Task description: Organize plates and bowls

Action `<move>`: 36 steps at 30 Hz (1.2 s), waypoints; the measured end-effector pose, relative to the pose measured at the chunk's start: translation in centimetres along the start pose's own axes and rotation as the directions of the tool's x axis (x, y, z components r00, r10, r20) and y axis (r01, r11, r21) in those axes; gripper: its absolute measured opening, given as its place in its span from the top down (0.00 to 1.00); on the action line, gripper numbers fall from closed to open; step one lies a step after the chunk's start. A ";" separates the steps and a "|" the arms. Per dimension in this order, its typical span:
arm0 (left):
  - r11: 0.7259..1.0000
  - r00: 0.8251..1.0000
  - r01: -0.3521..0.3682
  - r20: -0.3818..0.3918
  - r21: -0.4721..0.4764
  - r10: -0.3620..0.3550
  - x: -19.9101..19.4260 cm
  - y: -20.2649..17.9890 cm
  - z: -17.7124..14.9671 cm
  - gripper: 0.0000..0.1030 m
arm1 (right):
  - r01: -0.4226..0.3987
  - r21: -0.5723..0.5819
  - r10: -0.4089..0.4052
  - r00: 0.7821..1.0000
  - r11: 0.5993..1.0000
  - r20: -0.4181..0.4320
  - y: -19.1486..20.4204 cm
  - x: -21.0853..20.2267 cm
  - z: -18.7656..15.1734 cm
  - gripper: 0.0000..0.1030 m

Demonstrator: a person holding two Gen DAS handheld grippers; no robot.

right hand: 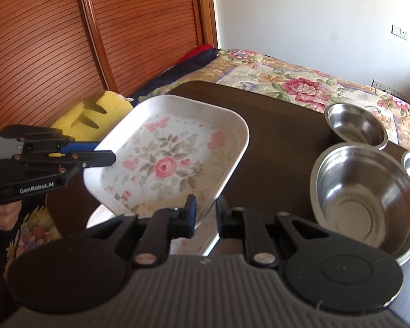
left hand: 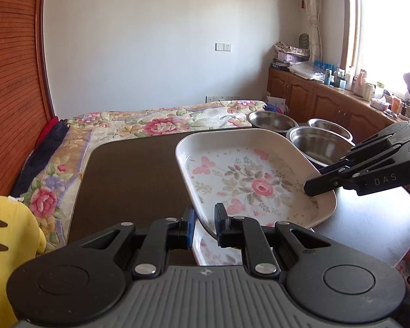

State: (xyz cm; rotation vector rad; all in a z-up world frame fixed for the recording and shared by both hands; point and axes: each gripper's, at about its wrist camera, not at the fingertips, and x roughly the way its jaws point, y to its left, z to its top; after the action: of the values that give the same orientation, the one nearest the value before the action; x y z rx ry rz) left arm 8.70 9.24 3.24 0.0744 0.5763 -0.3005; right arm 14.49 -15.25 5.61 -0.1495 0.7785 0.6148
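Note:
A white rectangular floral plate [left hand: 246,180] [right hand: 166,164] is held tilted above the dark table [left hand: 131,177]. My left gripper [left hand: 205,218] is shut on its near rim, and shows in the right wrist view clamped on the plate's left edge [right hand: 106,153]. My right gripper [right hand: 206,210] is shut on the opposite rim, and reaches in from the right in the left wrist view [left hand: 314,188]. A second floral plate [left hand: 207,251] [right hand: 205,237] lies on the table under the held one, mostly hidden. Three steel bowls [left hand: 314,145] [right hand: 366,202] stand beside it, empty.
A bed with a floral blanket [left hand: 155,123] borders the table's far side. A yellow plush toy [left hand: 11,240] [right hand: 95,114] lies at its left, by a slatted wooden wardrobe [right hand: 54,41]. Wooden cabinets [left hand: 328,101] with clutter run under the window. A hand [right hand: 2,213] grips the left tool.

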 end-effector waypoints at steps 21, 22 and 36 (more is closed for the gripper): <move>1.000 0.998 -0.008 -0.059 0.022 0.009 -1.5 -1.8 -3.6 0.84 | -0.016 0.029 0.016 1.000 0.999 0.008 1.0 -0.8 -3.5 0.83; 1.000 0.998 -0.008 -0.062 0.020 0.009 -1.4 -1.7 -3.7 0.84 | -0.016 0.030 0.016 1.000 0.999 0.007 1.0 -0.7 -3.5 0.83; 1.000 0.995 -0.010 -0.095 0.026 0.012 -0.6 -1.7 -4.9 0.84 | -0.013 0.026 0.013 1.000 1.000 -0.014 1.5 -0.2 -3.7 0.83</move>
State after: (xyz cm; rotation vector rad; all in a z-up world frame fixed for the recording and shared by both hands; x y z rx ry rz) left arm 5.18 8.53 -0.51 0.1173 0.6669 -0.2948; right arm 11.28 -15.39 3.30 -0.1250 0.8011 0.6163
